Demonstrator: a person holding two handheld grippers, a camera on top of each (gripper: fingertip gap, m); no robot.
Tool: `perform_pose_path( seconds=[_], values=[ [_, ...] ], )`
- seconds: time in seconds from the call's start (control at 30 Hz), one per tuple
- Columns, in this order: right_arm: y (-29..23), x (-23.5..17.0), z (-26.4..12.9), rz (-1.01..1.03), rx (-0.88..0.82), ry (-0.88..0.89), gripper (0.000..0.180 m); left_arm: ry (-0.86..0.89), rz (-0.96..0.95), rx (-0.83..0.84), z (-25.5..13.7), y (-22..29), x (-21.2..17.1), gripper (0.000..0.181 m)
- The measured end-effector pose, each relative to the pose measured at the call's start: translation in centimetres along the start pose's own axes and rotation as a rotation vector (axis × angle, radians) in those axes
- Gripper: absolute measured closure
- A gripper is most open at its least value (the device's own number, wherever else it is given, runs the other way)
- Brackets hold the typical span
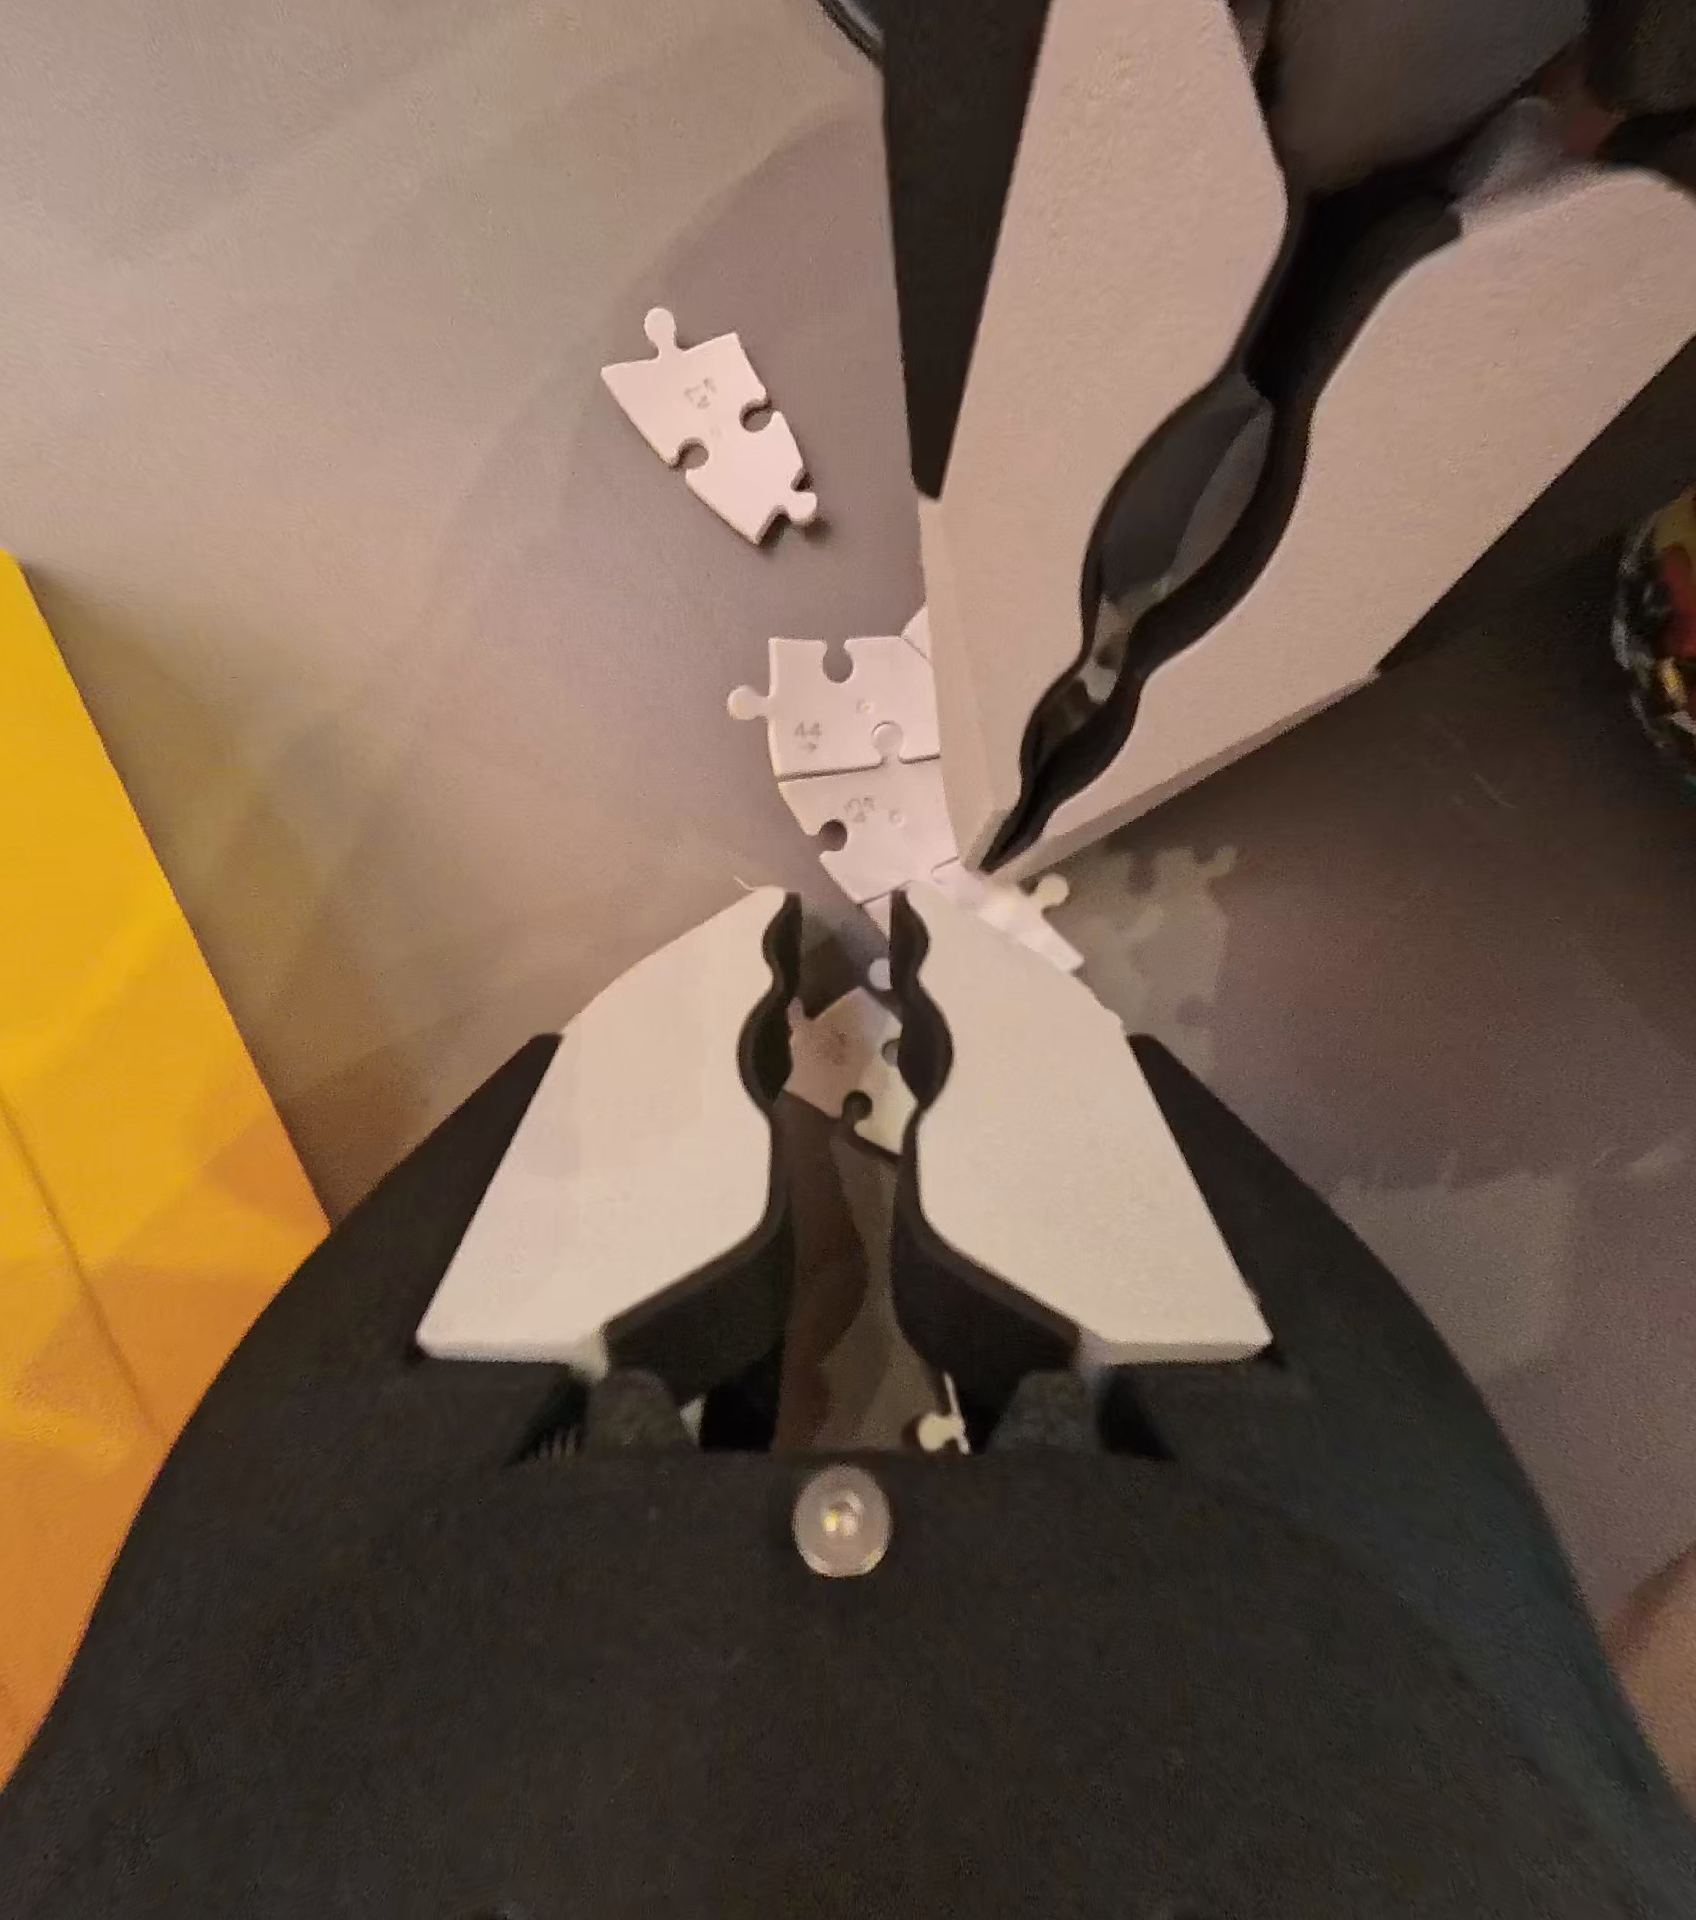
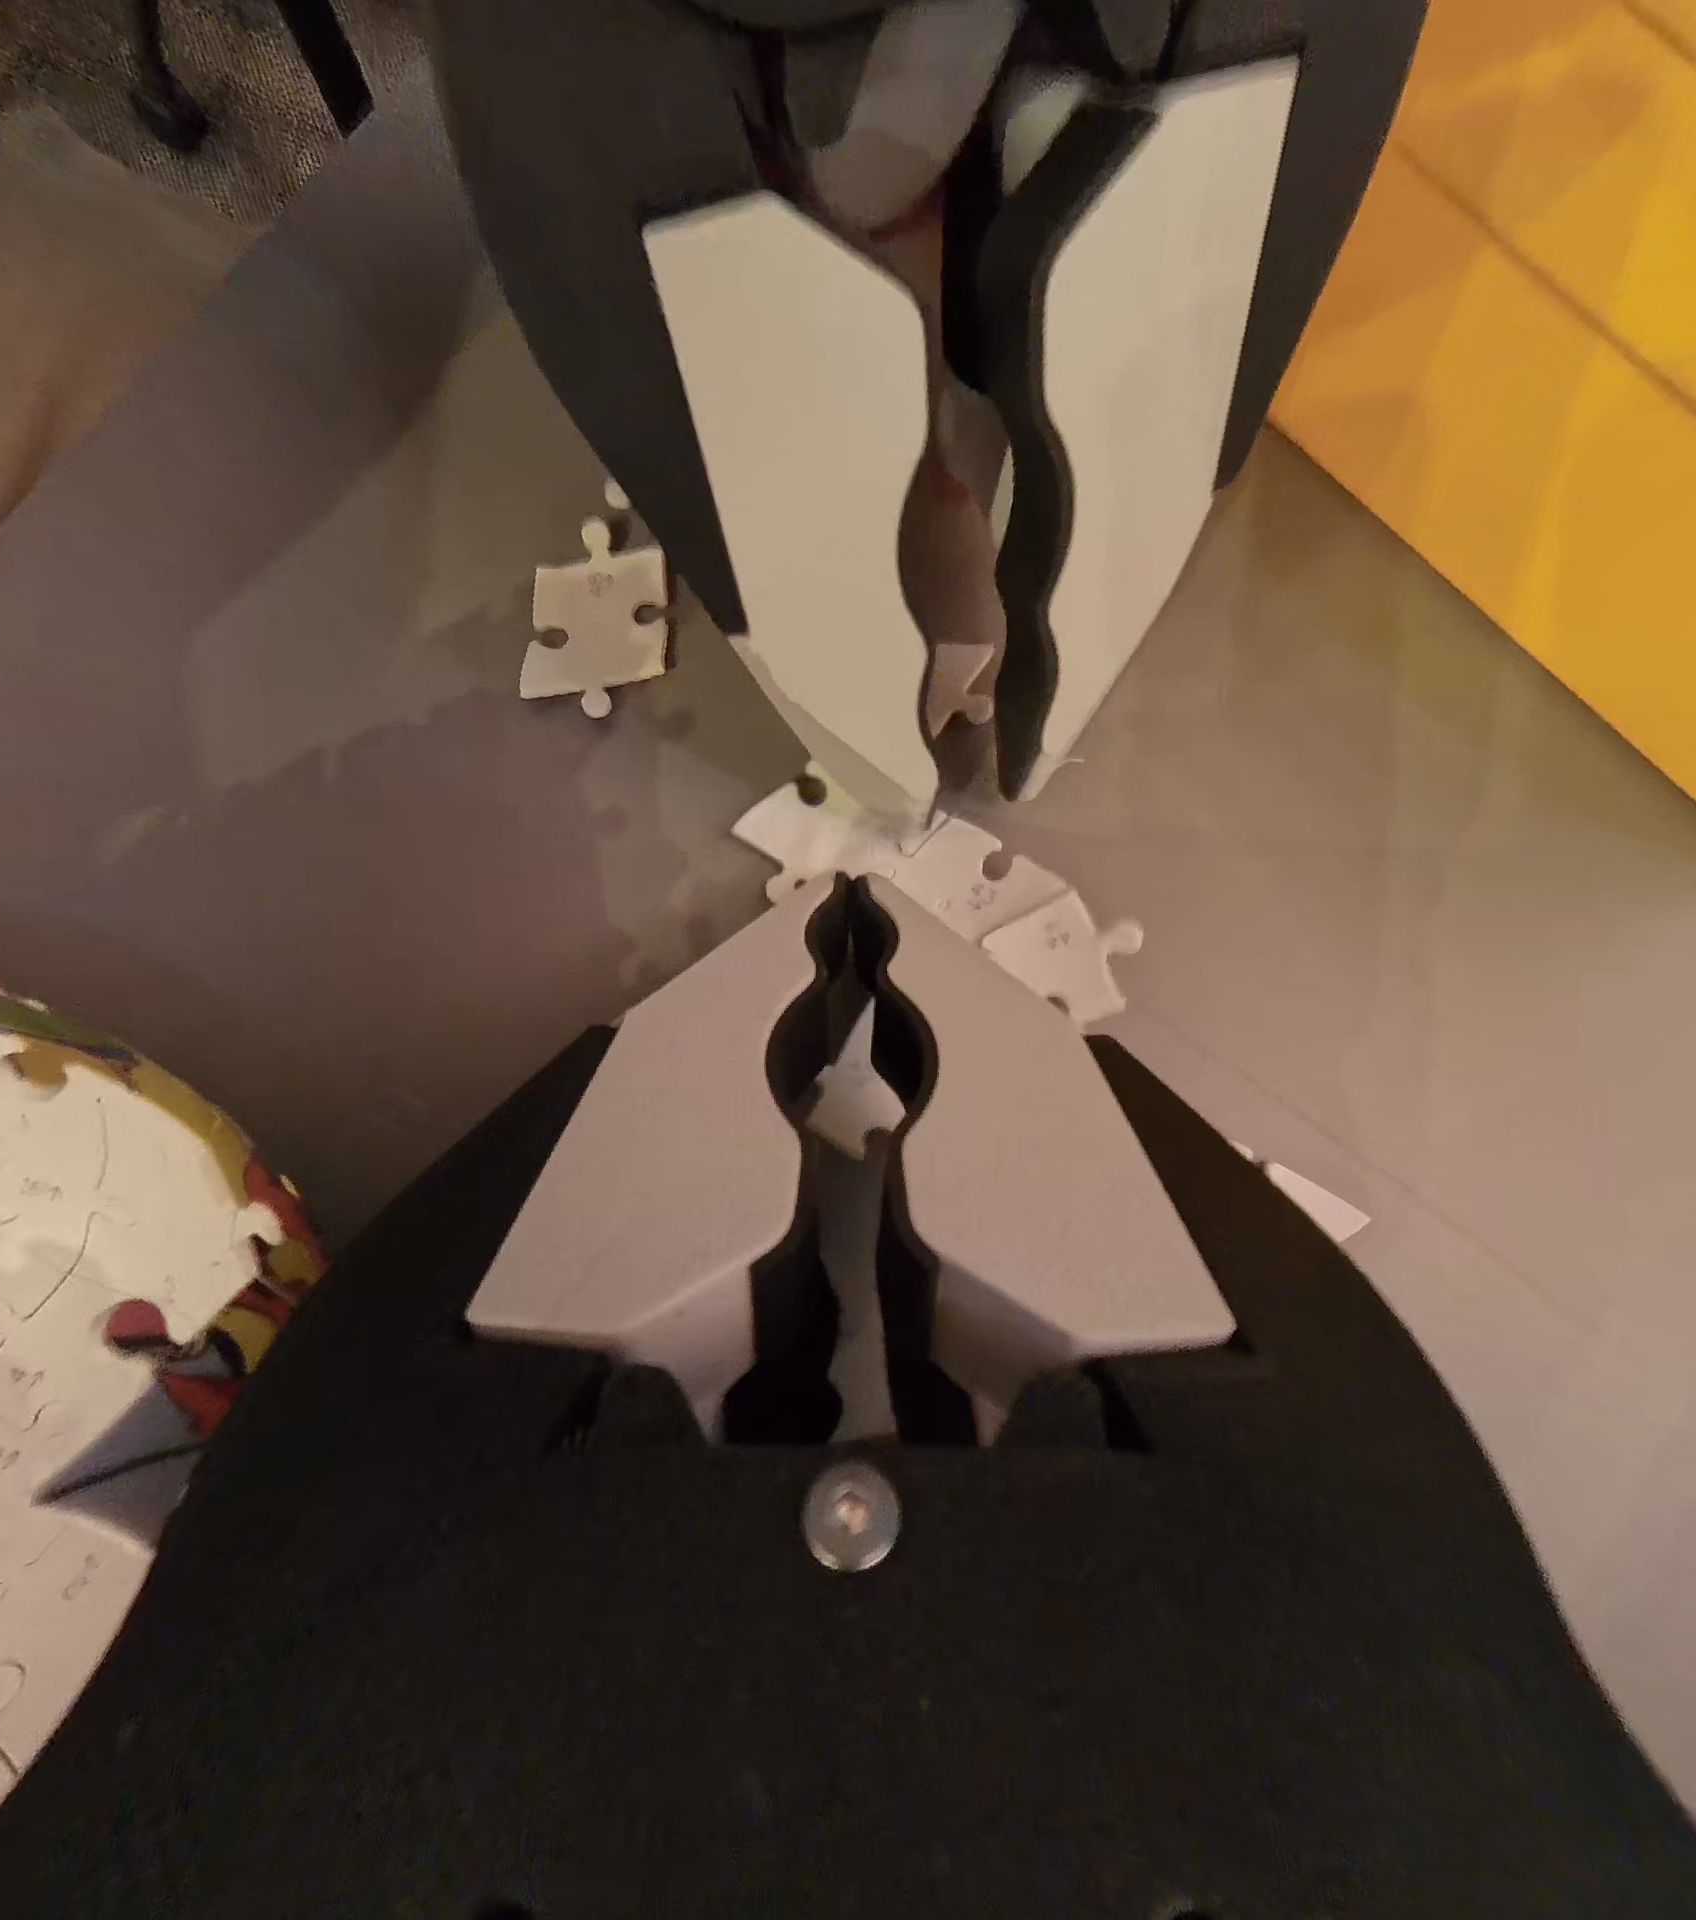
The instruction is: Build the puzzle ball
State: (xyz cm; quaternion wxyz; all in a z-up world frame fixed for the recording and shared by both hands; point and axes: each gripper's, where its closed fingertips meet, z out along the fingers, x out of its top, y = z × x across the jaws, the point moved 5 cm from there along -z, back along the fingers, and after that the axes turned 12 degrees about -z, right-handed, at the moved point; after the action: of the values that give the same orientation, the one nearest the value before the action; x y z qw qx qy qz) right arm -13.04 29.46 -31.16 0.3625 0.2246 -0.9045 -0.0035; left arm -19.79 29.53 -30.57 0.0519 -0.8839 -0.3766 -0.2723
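Note:
A curved strip of joined white puzzle pieces (image 1: pixel 854 748) lies face down on the grey table; it also shows in the right wrist view (image 2: pixel 1015 914). My left gripper (image 1: pixel 846 906) is at the strip's near end, its jaws nearly closed on a white piece (image 1: pixel 839 1055) between them. My right gripper (image 2: pixel 849 883) is shut, with a white piece (image 2: pixel 854 1117) pinched between its fingers, tip to tip with the left gripper (image 2: pixel 974 800). One loose white piece (image 1: pixel 709 426) lies apart. The half-built puzzle ball (image 2: pixel 44 1195) stands at the lower left of the right wrist view.
A yellow box (image 1: pixel 44 935) stands close on the left side of the table, also in the right wrist view (image 2: pixel 1550 364). Grey fabric (image 2: pixel 13 208) lies past the table edge. A white slip (image 2: pixel 1311 1195) lies on the table to the right.

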Motion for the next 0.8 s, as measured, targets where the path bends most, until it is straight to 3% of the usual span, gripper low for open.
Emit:
perform_pose_path(
  seconds=[0.6, 0.8],
  values=[
    [0.2, 0.1, -0.3, -0.004, -0.025, -0.009, 0.18, -0.07, 0.049, -0.043, 0.6, 0.2, 0.4, 0.173],
    [1.0, 0.5, -2.8, 0.036, -0.08, 0.058, 0.18, -0.086, 0.068, -0.027, 0.6, 0.4, 0.4, 0.174]
  ],
)
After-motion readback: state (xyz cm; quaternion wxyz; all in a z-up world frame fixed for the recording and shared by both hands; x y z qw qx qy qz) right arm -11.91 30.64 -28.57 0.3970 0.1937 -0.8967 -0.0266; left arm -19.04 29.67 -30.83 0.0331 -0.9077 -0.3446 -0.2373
